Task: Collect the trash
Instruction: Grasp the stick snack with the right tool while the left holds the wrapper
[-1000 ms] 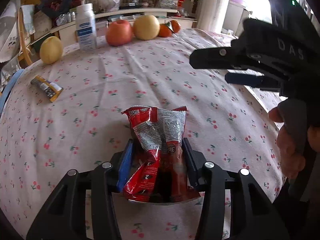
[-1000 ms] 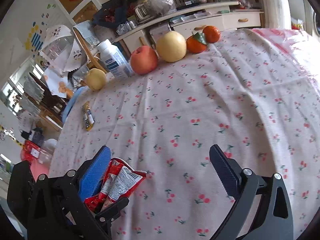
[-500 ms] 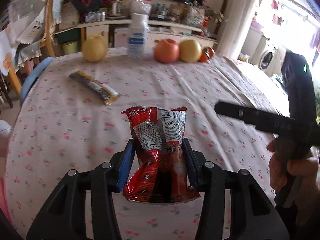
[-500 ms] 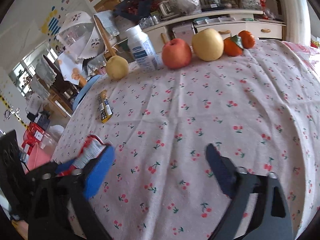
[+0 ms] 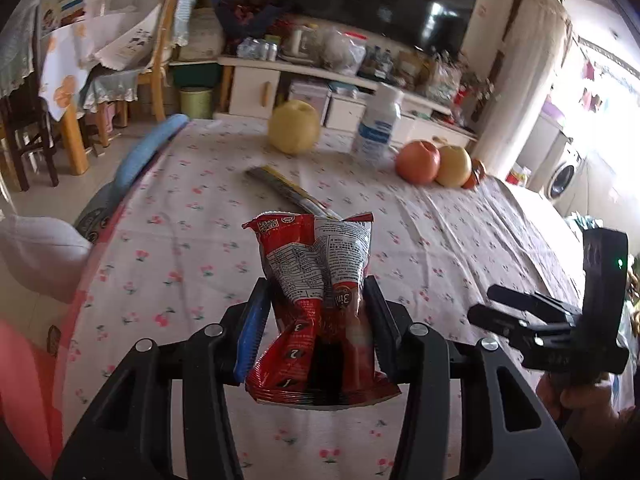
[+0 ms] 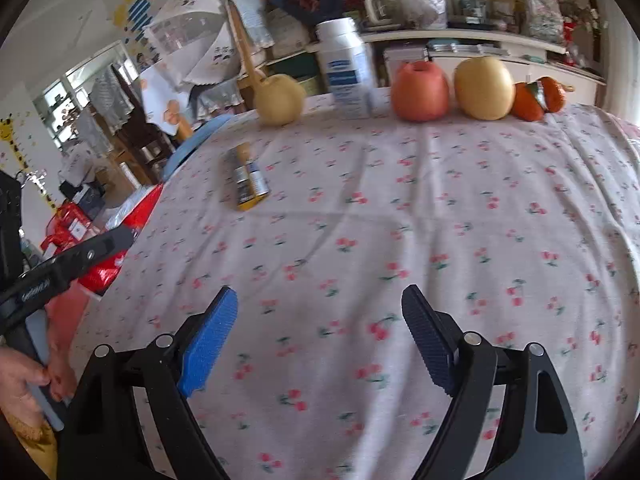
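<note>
— What's the left tool [image 5: 318, 322] got?
— A crumpled red snack wrapper [image 5: 318, 280], pinched above the cherry-print tabletop [image 5: 192, 240]; fine print, digits 1, 2, 3, nothing more readable.
— The right tool [image 6: 318, 328]?
— Gaping wide, holding nothing. A yellow wrapper [image 6: 246, 180] lies near the fruit, label blurred.

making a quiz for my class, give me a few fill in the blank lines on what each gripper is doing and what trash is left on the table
1. The left gripper is shut on a crumpled ____ snack wrapper.
2. The right gripper is ____ and holds nothing.
3. A flat yellow wrapper lies on the cherry-print ____.
4. The white bottle stands between a yellow pear and a red ____.

Missing words: red; open; tablecloth; apple
</note>
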`<state>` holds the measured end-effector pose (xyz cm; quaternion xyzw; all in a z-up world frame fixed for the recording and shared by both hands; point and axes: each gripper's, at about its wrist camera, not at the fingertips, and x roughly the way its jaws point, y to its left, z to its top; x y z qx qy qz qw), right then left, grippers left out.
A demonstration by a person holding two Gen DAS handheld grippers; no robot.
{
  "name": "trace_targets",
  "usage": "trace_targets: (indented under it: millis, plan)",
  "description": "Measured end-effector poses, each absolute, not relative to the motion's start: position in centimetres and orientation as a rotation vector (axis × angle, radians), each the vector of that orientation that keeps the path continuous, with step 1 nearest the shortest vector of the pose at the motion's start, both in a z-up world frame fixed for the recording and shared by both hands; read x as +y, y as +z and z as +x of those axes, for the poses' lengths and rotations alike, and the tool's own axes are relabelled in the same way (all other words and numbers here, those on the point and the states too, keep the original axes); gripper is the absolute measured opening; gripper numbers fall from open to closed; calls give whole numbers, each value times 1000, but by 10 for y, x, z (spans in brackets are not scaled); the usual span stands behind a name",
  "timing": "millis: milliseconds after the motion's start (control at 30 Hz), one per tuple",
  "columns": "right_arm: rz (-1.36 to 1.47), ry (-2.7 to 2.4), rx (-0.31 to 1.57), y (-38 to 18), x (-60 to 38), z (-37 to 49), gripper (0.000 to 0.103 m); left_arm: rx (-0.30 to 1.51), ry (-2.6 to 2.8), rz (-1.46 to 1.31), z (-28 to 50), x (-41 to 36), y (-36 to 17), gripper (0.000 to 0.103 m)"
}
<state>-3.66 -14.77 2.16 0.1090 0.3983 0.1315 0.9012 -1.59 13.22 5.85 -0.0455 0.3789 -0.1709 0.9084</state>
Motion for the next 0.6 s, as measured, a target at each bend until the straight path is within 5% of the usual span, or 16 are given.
trace_targets:
  millis: [600]
  plan:
    - [53,330,893,39,-51,103,62,750,-223,-203,-11,184,61,49]
